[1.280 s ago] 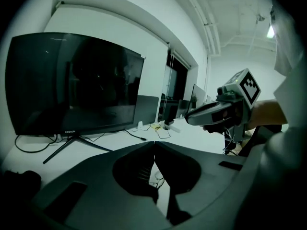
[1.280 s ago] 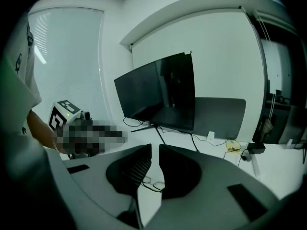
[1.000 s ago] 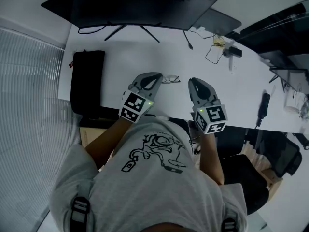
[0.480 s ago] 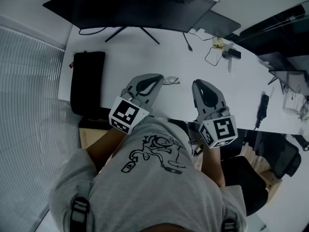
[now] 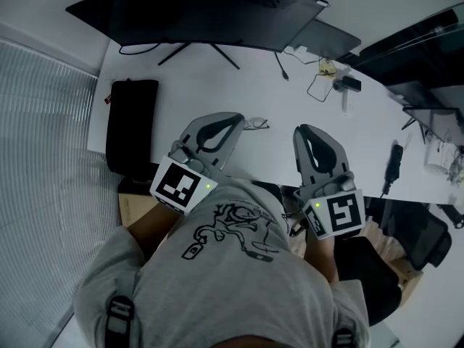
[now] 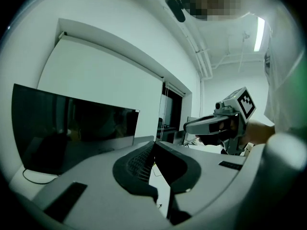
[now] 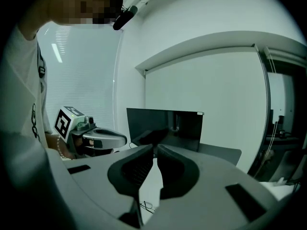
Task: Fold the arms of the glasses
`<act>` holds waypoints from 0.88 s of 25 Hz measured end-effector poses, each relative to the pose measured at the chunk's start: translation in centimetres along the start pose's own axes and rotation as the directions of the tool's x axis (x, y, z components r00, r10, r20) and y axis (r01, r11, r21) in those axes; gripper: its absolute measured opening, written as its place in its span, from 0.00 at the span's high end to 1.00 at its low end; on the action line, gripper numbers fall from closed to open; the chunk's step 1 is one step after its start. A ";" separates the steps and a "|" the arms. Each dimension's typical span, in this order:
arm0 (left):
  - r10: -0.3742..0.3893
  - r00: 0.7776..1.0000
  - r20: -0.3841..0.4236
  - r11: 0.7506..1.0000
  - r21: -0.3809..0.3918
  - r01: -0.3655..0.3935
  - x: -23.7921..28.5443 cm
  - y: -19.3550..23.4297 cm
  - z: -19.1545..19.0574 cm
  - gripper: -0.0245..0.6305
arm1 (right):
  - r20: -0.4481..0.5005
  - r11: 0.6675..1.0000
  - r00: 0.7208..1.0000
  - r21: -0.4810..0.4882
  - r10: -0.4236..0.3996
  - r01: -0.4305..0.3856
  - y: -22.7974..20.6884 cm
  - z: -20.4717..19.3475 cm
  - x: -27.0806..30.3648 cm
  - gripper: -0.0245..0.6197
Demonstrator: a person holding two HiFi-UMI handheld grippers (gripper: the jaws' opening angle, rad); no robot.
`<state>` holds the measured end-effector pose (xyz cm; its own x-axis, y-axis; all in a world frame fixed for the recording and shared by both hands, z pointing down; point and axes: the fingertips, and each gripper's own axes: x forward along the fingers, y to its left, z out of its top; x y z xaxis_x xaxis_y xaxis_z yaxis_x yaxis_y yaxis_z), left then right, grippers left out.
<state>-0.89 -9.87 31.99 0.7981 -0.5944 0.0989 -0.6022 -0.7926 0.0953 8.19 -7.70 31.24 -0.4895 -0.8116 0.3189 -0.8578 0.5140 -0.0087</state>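
Note:
The glasses (image 5: 255, 124) lie on the white table (image 5: 290, 107), thin-framed, just beyond the tips of my two grippers. My left gripper (image 5: 233, 117) hovers above the table to the left of them, jaws shut with nothing between them. My right gripper (image 5: 305, 131) hangs to their right, also raised, its jaws closed to a hairline gap and empty. In the left gripper view the pads (image 6: 144, 163) meet at the tip, and the right gripper (image 6: 216, 124) shows beyond. Low in the right gripper view, a thin wire shape that looks like the glasses (image 7: 145, 206) lies below the jaws.
A wide dark monitor (image 5: 196, 13) stands at the back of the table. A black pouch (image 5: 132, 122) lies at the left edge. Cables and small items (image 5: 326, 71) sit at the back right. A black chair (image 5: 420, 230) stands past the table's right end.
Both grippers have risen off the table and drawn back toward the person, so their marker cubes look larger. The glasses have stayed where they were.

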 end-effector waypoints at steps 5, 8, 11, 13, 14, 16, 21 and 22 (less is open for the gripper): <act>0.004 0.999 0.032 1.000 -0.013 -0.004 -0.2 -0.2 1.4 0.93 | 0.010 1.000 1.000 -0.021 0.002 -0.002 0.2 1.0 -0.4 0.91; 0.007 0.999 0.041 1.000 -0.025 -0.006 -0.3 -0.2 1.9 0.93 | 0.013 1.000 1.000 -0.025 0.005 -0.005 0.3 1.2 -0.4 0.91; 0.004 0.999 0.040 1.000 -0.018 -0.003 -0.3 -0.2 1.9 0.93 | 0.014 1.000 1.000 -0.028 0.005 -0.005 0.3 1.3 -0.4 0.91; 0.004 0.999 0.039 1.000 -0.012 -0.004 -0.2 -0.2 1.9 0.93 | 0.013 1.000 1.000 -0.030 0.003 -0.003 0.3 1.3 -0.3 0.91; 0.005 0.999 0.038 1.000 -0.009 -0.004 -0.2 -0.2 1.9 0.93 | 0.011 1.000 1.000 -0.031 0.002 -0.002 0.2 1.3 -0.3 0.91; 0.004 0.999 0.036 1.000 -0.008 -0.004 -0.2 -0.2 1.9 0.93 | 0.010 1.000 1.000 -0.031 0.003 -0.002 0.2 1.3 -0.3 0.91; -0.002 0.999 0.036 1.000 -0.001 0.002 -0.3 -0.3 1.8 0.93 | 0.008 0.999 1.000 -0.035 0.002 -0.002 0.4 1.2 -0.2 0.91; -0.005 0.999 0.034 1.000 0.000 0.005 -0.3 -0.3 1.8 0.93 | 0.008 0.999 1.000 -0.034 0.002 -0.002 0.4 1.3 -0.2 0.91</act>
<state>-0.88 -9.74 30.14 0.8011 -0.5950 0.0643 -0.5984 -0.7954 0.0958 7.73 -7.67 29.98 -0.4924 -0.8127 0.3114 -0.8510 0.5246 0.0234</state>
